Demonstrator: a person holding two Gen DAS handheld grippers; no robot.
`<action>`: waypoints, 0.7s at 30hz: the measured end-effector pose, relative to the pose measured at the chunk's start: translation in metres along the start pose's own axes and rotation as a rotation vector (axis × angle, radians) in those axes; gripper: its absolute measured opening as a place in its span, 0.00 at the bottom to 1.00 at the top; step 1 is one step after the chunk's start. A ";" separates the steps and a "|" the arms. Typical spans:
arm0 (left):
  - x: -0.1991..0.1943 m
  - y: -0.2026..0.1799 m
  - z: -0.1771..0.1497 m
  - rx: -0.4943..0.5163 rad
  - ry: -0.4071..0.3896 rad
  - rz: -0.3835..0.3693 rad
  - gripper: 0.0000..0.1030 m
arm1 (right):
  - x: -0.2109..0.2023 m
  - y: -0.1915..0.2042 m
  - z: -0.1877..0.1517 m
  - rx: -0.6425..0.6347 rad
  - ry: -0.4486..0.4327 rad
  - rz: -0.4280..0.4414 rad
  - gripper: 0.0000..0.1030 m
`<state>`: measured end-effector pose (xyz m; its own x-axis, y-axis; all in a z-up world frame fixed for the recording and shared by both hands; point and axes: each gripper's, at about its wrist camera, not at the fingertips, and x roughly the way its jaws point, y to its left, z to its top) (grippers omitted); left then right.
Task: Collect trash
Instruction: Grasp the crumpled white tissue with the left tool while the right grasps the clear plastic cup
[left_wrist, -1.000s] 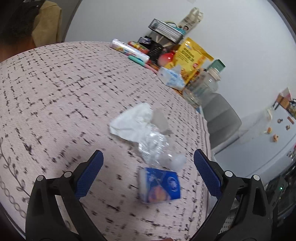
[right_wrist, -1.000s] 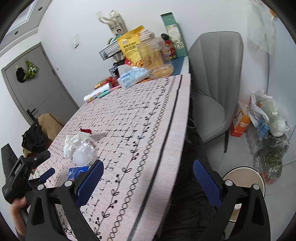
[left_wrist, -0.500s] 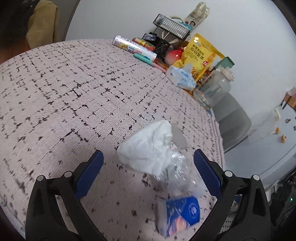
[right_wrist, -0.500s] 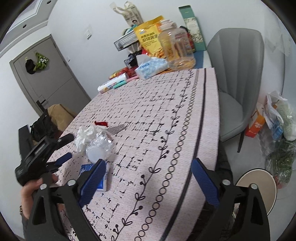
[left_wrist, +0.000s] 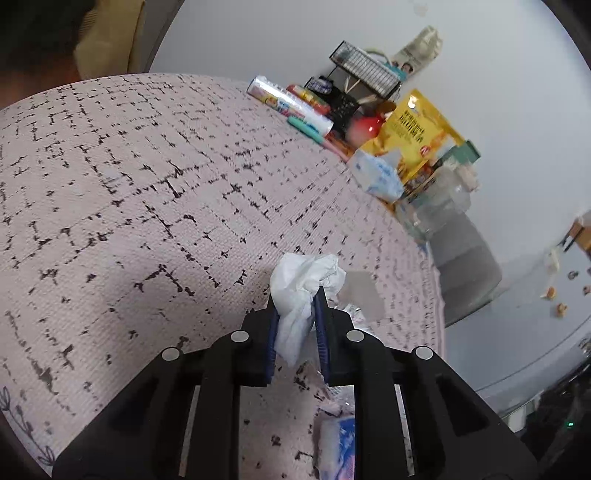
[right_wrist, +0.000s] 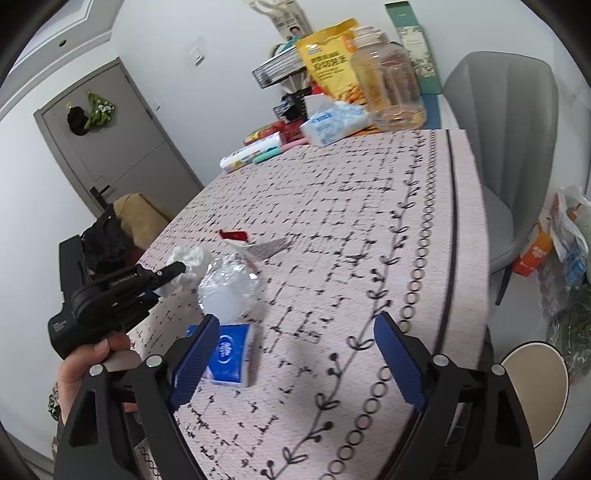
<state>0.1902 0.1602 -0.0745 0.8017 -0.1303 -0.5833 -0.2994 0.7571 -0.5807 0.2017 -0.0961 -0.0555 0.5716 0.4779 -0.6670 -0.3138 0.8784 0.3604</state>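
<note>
A crumpled white tissue (left_wrist: 306, 280) lies on the pink patterned tablecloth (left_wrist: 147, 206). My left gripper (left_wrist: 296, 295) has its jaws closing, and the blue pads press on the tissue. Just right of it lie a clear plastic wrapper (right_wrist: 229, 288) and a blue tissue pack (right_wrist: 231, 354). In the right wrist view the left gripper (right_wrist: 173, 271) holds the tissue (right_wrist: 190, 254), with a hand (right_wrist: 88, 354) on its grip. My right gripper (right_wrist: 297, 321) hovers over the table with its wide jaws closing slightly. The blue pack lies by its left finger, unpressed. A red scrap (right_wrist: 232, 234) lies farther off.
Clutter fills the table's far end: a yellow snack bag (right_wrist: 332, 59), a tissue box (right_wrist: 332, 122), a clear jar (right_wrist: 391, 85) and a wrapped roll (right_wrist: 251, 151). A grey chair (right_wrist: 509, 122) stands past the table's right edge, with bags (right_wrist: 569, 236) and a round stool (right_wrist: 535, 387) on the floor.
My left gripper moved forward over the tissue and its jaws closed on it. My right gripper swung left toward the trash, so the blue pack now lies by its left finger; its jaws narrowed slightly.
</note>
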 end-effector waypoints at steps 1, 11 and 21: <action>-0.006 0.000 0.000 -0.002 -0.012 -0.002 0.17 | 0.002 0.002 0.000 -0.003 0.002 0.004 0.81; -0.051 -0.002 -0.006 -0.004 -0.061 -0.006 0.17 | 0.040 0.026 0.009 -0.013 0.071 0.069 0.72; -0.070 -0.010 -0.019 0.024 -0.057 0.006 0.17 | 0.071 0.044 0.017 -0.041 0.144 0.121 0.31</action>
<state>0.1273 0.1500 -0.0386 0.8286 -0.0894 -0.5527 -0.2921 0.7731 -0.5630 0.2411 -0.0232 -0.0756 0.4148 0.5719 -0.7077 -0.4060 0.8124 0.4185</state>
